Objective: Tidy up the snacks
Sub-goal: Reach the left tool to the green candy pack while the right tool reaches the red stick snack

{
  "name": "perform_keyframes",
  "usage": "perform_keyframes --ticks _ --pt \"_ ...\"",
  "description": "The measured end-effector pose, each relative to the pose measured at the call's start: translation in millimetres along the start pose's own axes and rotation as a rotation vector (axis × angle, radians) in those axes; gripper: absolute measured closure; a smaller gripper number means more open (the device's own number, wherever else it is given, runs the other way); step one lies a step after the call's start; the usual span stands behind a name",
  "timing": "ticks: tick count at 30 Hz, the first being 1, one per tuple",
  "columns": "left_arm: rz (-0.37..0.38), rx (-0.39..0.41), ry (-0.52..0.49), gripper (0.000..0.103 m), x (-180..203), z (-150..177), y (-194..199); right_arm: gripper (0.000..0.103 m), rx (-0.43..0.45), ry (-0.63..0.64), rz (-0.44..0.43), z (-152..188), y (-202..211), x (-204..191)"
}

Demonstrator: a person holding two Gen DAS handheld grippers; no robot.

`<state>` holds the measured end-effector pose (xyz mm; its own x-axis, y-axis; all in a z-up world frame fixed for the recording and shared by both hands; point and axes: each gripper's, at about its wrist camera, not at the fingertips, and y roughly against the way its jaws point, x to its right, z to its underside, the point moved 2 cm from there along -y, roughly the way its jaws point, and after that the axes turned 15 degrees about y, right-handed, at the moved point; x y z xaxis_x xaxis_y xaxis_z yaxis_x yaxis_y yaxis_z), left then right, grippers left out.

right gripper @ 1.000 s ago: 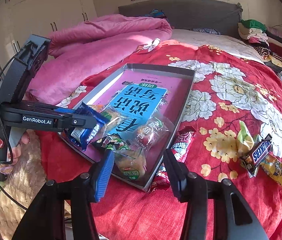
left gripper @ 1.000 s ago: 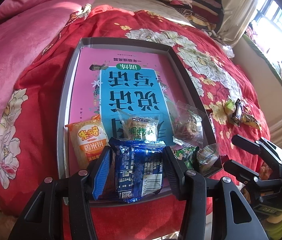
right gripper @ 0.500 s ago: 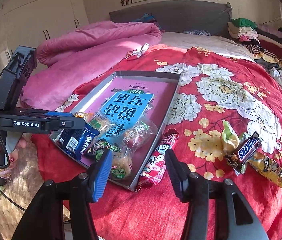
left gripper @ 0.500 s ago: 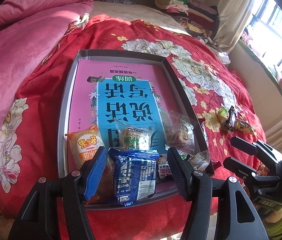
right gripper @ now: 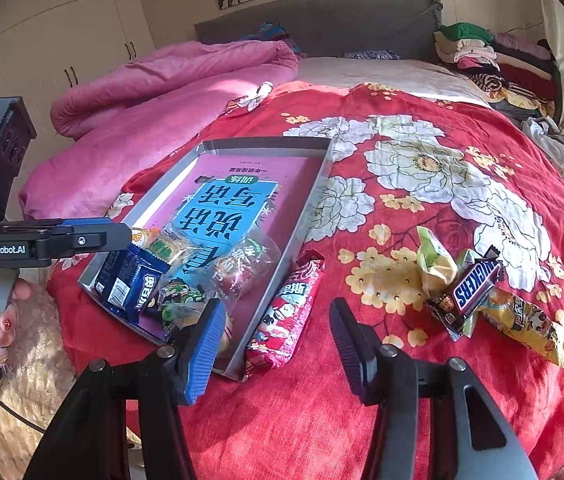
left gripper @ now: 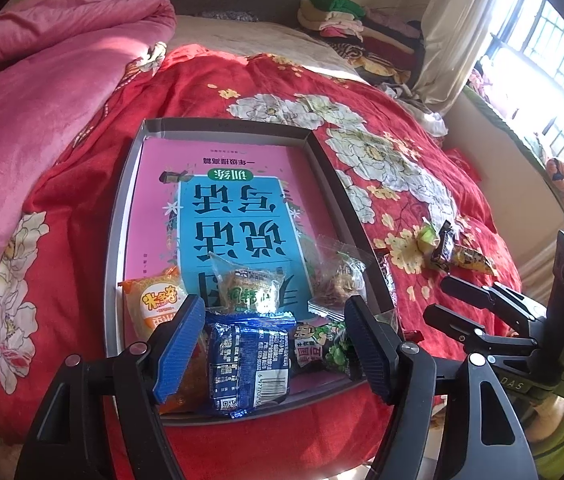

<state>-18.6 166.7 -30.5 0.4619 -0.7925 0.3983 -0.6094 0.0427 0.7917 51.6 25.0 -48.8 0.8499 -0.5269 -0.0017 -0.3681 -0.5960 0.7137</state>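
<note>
Snacks lie in two groups on the red flowered quilt (right gripper: 421, 420): several already in the grey tray (left gripper: 122, 220), the rest loose outside it. The left gripper (left gripper: 274, 344) hovers over the tray's near end, and its jaws have just been opening; the blue packet (left gripper: 248, 360) lies between them on the tray floor, with clear gaps to both pads, so I read it as let go and delivered. An orange packet (left gripper: 154, 304) and a green-printed packet (left gripper: 321, 348) sit just beside it.

The right gripper (right gripper: 278, 344) stands part open and empty, holding nothing. What matters for the coming move is the red packet (right gripper: 285, 312). It lies on the quilt right against the outside of the tray's right wall, directly ahead of the right gripper and between the lines of its two fingers. Its long axis runs away from the gripper, nearly parallel to the tray wall, so the jaws already straddle its narrow width. The right hand is plainly the nearer one; the left is on the far side of the wall.

Farther right, well apart from the tray, lie a Snickers bar (right gripper: 469, 284), a yellow packet (right gripper: 529, 320) and a pale green wrapper (right gripper: 433, 260), also closer to the right hand. I judge the red packet the likeliest next pick, needing mostly a forward descent.
</note>
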Motion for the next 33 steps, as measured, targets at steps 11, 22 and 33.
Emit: perform_keyframes --ticks 11,22,33 --pt "0.002 -0.009 -0.010 0.029 5 2 -3 0.049 -0.088 -0.087 -0.021 3 -32 19" --pt "-0.004 -0.019 -0.011 0.029 5 3 -8 0.055 -0.169 -0.121 -0.066 -6 -70 32" --pt "-0.004 -0.028 -0.016 0.029 18 2 -13 0.077 -0.184 0.039 -0.044 -18 -88 22"
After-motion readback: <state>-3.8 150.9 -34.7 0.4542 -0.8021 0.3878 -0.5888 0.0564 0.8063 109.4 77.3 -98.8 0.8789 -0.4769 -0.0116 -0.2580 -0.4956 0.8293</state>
